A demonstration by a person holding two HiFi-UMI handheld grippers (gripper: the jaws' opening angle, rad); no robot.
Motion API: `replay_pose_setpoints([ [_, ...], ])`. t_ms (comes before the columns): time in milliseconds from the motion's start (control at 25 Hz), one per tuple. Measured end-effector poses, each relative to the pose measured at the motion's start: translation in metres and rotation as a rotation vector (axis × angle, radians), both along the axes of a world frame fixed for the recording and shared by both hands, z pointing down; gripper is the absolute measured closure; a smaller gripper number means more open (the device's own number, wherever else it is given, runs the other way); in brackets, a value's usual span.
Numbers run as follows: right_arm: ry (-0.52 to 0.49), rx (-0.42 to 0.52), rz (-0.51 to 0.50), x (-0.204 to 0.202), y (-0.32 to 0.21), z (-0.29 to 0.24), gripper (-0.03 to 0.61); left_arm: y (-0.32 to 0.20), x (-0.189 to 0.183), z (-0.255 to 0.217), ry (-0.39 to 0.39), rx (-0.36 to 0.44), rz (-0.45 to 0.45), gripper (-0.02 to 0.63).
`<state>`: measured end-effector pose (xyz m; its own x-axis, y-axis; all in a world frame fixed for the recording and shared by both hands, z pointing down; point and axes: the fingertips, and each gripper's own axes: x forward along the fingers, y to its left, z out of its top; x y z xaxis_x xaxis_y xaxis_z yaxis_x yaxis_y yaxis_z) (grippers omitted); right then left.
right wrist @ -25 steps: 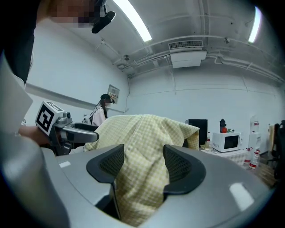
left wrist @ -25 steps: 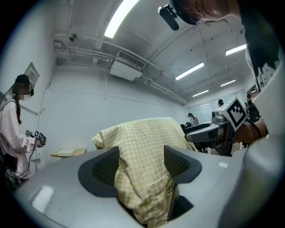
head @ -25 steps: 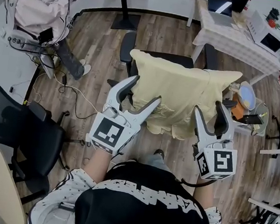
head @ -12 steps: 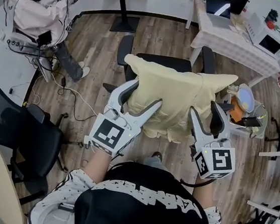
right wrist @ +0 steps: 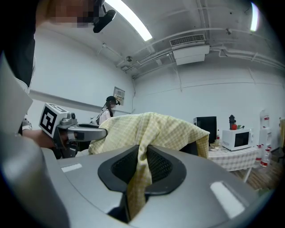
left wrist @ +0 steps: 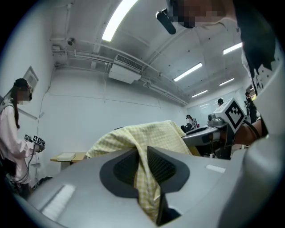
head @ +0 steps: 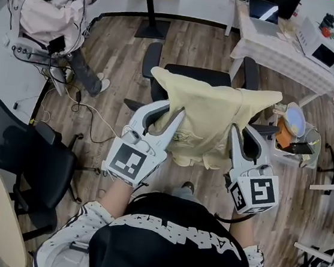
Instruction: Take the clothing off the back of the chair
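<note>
Chair: the black office chair [head: 201, 75] is standing in front of the person, its back facing them, and it is still carrying the garment.
Clothing: the pale yellow checked clothing [head: 208, 114] is hanging over the back of the chair. It is covering most of the back and drooping down the near side, bunched where the two tools are gripping it.
Left gripper: the left gripper [head: 173, 108] is pinching the left side of the clothing. In its own view the jaws are clamping a fold of checked cloth [left wrist: 147, 138] between the dark pads, with the rest trailing down below them.
Right gripper: the right gripper [head: 240, 133] is doing the same on the right side, its jaws closing on a hanging fold [right wrist: 156, 129] so that the cloth is running straight through the pads.
Step in hand: the grasp is being made. Both sides are looking secured, but the clothing is not yet coming off the chair.
Next move: lifting both grips together, high enough for the cloth to clear the top of the back, is looking like the need. Uneven pulling could be snagging it on a corner.
Change: a second ago both pairs of jaws were standing wide apart around the cloth. They have just been closing, and the cloth is now gathering at the two pinch points.
</note>
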<state>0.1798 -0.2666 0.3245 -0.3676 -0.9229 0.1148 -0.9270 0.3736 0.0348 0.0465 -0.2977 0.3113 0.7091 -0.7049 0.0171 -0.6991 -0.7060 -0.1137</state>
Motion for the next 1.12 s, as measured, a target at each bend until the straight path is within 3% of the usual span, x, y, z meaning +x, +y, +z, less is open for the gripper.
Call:
replay_pose_setpoints([
  [200,0.003,0.008,-0.004,0.001,0.001,-0.004,0.537,0.001,0.002,-0.004,-0.010,0.033,-0.001,0.597],
  [360,0.008,0.019,-0.010,0.000,0.002,-0.008,0.540,0.005,0.002,-0.005,-0.023,-0.011,-0.007,0.603],
  [1120,-0.003,0.074,-0.063,-0.006,0.016,-0.024,0.541,0.023,0.001,-0.015,0.011,0.011,-0.023,0.603],
])
